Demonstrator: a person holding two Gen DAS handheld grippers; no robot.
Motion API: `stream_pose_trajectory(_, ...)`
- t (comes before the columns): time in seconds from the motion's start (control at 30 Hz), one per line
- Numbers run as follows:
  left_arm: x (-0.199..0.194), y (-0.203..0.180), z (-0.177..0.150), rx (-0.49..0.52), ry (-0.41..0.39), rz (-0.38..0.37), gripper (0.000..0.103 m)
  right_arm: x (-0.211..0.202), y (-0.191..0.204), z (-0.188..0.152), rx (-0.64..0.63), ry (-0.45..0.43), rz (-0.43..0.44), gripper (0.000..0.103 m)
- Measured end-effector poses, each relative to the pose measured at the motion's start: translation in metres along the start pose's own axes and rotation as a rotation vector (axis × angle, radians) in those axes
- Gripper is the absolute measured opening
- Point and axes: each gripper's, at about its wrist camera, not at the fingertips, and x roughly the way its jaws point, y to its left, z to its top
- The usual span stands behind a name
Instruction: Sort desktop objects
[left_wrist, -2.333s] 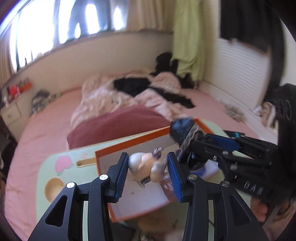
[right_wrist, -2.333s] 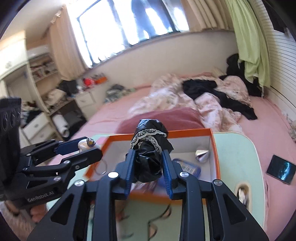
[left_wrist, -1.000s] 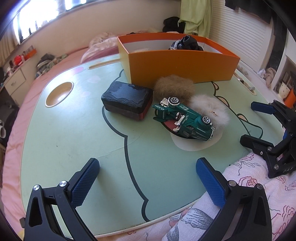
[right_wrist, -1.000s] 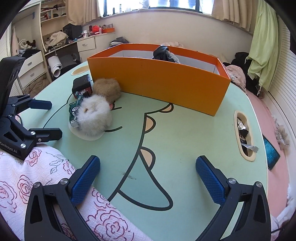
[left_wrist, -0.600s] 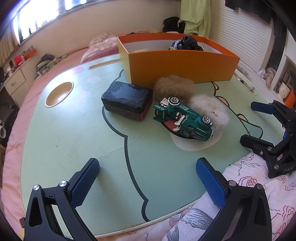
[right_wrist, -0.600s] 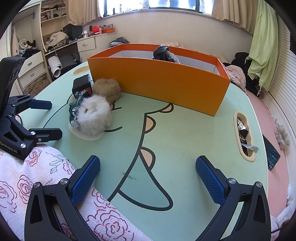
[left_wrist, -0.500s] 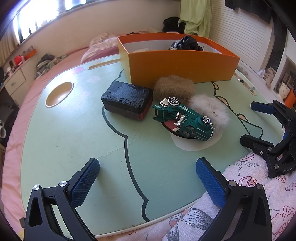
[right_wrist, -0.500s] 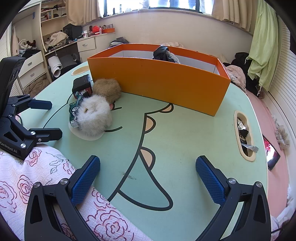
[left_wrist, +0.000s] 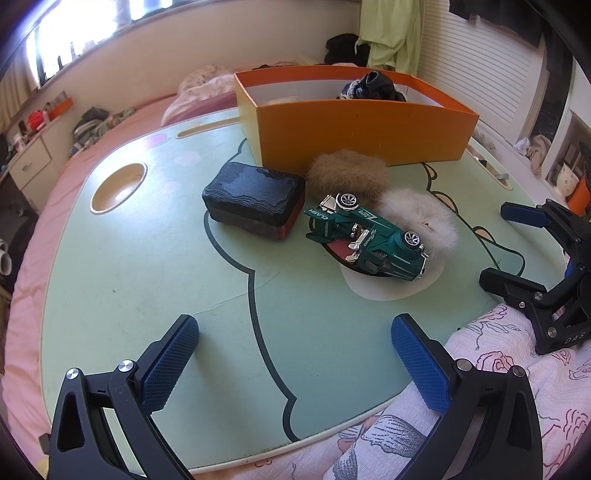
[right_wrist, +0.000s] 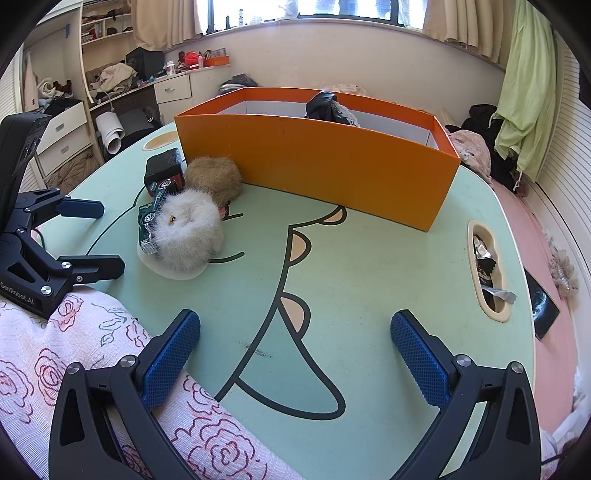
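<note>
Both grippers empty, fingers wide apart: left gripper (left_wrist: 295, 354), right gripper (right_wrist: 295, 350). Toy car (left_wrist: 365, 238) lies tipped against white fluff ball (left_wrist: 421, 218) on surface (left_wrist: 147, 266), near orange box (left_wrist: 362, 122). Risk: fingers snag fluff, car slips.

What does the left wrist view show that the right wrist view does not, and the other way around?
Only the left wrist view shows the round recess in the table. Only the right wrist view shows the long slot holding wrappers and the shelves. Both show the orange box, black case, green toy car, two fur balls, and both grippers open.
</note>
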Motion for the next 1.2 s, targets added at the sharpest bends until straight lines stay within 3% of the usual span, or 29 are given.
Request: stream_pose_trajectory(1.2, -0.0015, -0.0007, -0.0003, 0.0, -0.001, 0.0, 0.103, -0.0013, 0.0029, -0.0002, 0.003, 0.002, -0.002, 0.103)
